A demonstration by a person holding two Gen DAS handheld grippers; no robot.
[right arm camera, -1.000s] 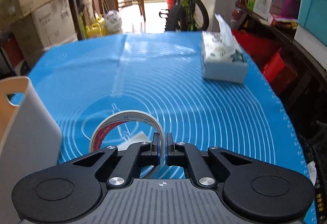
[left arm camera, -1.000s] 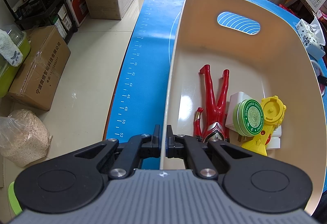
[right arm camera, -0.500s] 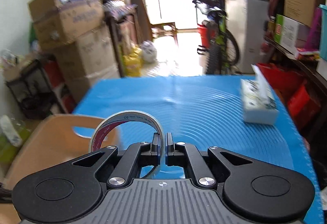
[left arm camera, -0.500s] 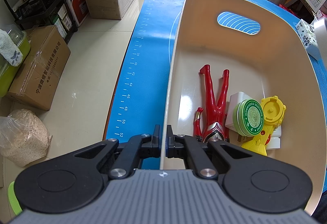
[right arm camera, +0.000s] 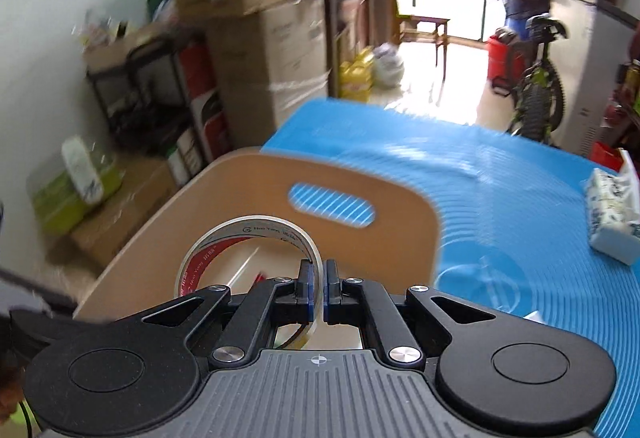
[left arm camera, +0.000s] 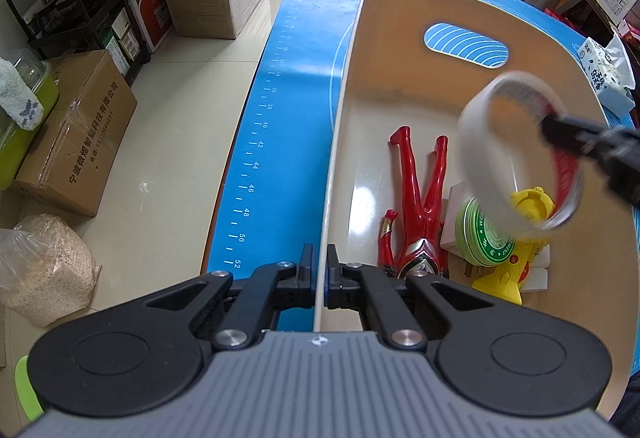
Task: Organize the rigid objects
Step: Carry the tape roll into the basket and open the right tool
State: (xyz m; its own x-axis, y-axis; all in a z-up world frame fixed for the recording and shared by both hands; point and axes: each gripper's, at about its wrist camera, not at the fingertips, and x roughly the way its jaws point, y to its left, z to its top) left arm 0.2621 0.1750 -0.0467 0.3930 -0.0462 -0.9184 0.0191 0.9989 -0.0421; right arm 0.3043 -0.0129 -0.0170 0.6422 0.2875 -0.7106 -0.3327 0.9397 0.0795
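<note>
My right fingers [right arm camera: 318, 288] pinched only the tape [right arm camera: 248, 238] rim over the bin [left arm camera: 400, 86], left fingers [left arm camera: 319, 280] clamped its wall; tape could've slipped, hitting the toys [left arm camera: 420, 206].

My left gripper [left arm camera: 319, 280] | black linkage arms, silver screws, grey ribbed body, crosshair mark | my right gripper [right arm camera: 319, 288] identical, blue finger pads [right arm camera: 305, 288]
</note>
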